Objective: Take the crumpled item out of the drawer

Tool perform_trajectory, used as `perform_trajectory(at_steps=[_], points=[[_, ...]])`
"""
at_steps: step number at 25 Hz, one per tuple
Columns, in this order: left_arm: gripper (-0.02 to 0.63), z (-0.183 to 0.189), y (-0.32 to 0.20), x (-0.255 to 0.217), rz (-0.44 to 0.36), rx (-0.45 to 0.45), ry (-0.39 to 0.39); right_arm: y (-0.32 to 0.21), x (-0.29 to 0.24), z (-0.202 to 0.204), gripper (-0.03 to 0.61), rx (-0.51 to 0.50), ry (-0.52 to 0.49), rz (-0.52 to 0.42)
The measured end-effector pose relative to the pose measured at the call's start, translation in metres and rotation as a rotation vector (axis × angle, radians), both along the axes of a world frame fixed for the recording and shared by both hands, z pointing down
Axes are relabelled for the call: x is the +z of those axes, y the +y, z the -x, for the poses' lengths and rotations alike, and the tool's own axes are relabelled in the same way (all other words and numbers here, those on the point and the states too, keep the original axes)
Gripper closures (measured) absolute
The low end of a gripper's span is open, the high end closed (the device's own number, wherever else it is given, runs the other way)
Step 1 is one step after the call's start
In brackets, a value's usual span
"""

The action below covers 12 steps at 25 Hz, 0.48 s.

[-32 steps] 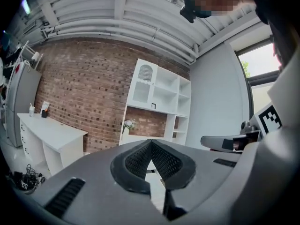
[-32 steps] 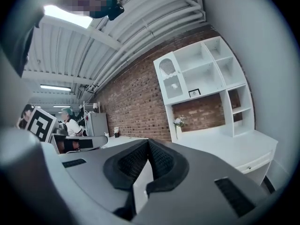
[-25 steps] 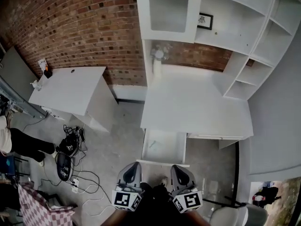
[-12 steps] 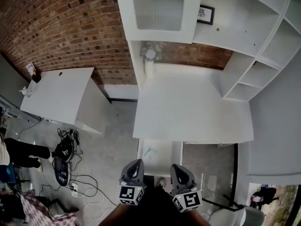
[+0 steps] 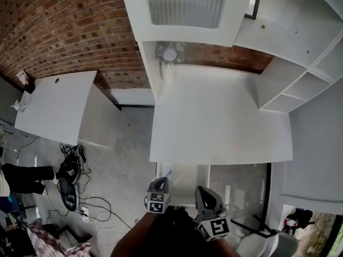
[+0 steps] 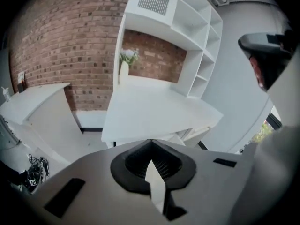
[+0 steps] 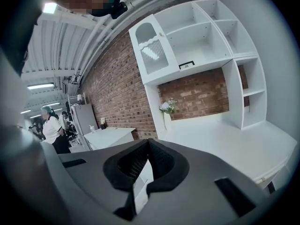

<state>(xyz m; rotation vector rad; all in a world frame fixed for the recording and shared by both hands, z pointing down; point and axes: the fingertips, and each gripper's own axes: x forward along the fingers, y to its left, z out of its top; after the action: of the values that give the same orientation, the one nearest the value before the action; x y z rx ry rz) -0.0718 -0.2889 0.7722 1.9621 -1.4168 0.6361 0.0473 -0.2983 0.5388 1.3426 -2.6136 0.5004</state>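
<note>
The left claw (image 5: pixel 159 182) and right claw (image 5: pixel 202 190) are held clenched on nothing over the open white drawer (image 5: pixel 188 179) beneath the white bench (image 5: pixel 220 122). A small pale crumpled item (image 5: pixel 168 172) is seen at the drawer's left.

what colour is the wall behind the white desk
The brick wall is red-brown with pale mortar lines, and it shows best in the head view.

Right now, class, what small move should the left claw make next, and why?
Probably tip the left claw down toward the open drawer and part its jaws: it is shut, empty, and aimed across the desk, not into the drawer.
</note>
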Motion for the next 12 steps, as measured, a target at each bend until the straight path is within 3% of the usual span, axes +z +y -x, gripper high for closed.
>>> perform_trajectory(at_steps=[3,7,12], points=[[0.586,-0.006,-0.003,0.046,0.11,0.044,0.001,-0.011,0.008,0.007,0.565,0.007,0.004,0.022],[0.467,-0.017,0.004,0.104,0.253,0.098,0.011,-0.022,0.023,0.011,0.565,0.009,0.018,0.05],[0.395,-0.025,0.015,0.164,0.351,0.144,-0.031,-0.031,0.039,0.01,0.565,0.026,0.028,0.083]])
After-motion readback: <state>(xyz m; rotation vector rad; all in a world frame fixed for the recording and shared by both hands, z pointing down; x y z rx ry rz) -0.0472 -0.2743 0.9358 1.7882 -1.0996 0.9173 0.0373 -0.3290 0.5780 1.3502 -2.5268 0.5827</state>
